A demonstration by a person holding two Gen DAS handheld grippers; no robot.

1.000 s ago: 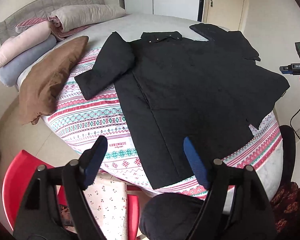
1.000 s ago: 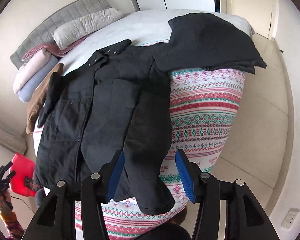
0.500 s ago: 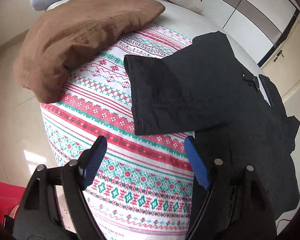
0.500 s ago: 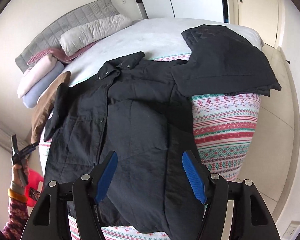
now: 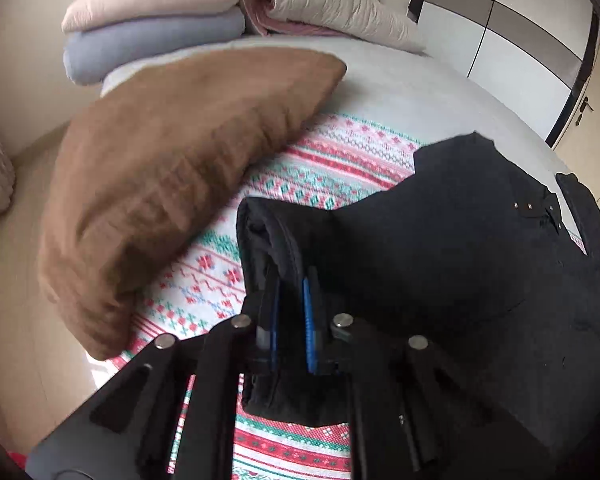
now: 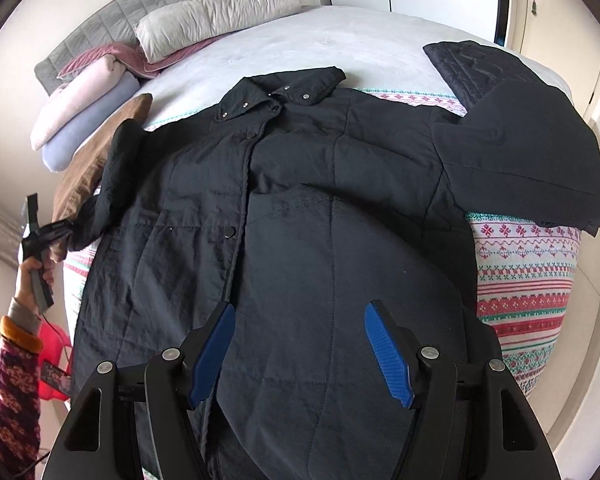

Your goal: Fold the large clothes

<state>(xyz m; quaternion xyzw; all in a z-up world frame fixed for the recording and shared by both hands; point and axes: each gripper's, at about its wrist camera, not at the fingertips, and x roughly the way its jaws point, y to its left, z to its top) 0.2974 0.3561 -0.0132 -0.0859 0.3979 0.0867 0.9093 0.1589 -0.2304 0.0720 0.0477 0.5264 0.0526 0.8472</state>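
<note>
A large black jacket (image 6: 300, 184) lies spread front up on the bed, collar toward the headboard. My left gripper (image 5: 290, 276) is at the jacket's left side; its jaws are closing, and the blue pads pinch the sleeve cuff (image 5: 260, 232), which lifts off the blanket. The right wrist view shows that same gripper (image 6: 66, 226) in a person's hand (image 6: 32, 276), gripping the sleeve end. My right gripper (image 6: 300, 316) hovers open over the jacket's lower front. Below it the other sleeve (image 6: 380, 264) lies folded across the body, with nothing between the pads.
A brown pillow (image 5: 160, 160) lies just left of the held sleeve, with stacked pillows (image 5: 160, 28) behind it. A patterned blanket (image 5: 340, 160) covers the bed. Another dark garment (image 6: 520, 140) sits at the bed's right edge. A red chair (image 6: 56, 344) stands by the bed's left side.
My left gripper swung from the foot of the bed to the left sleeve cuff and closed on it. My right gripper moved over the jacket's front; its jaws stand wider.
</note>
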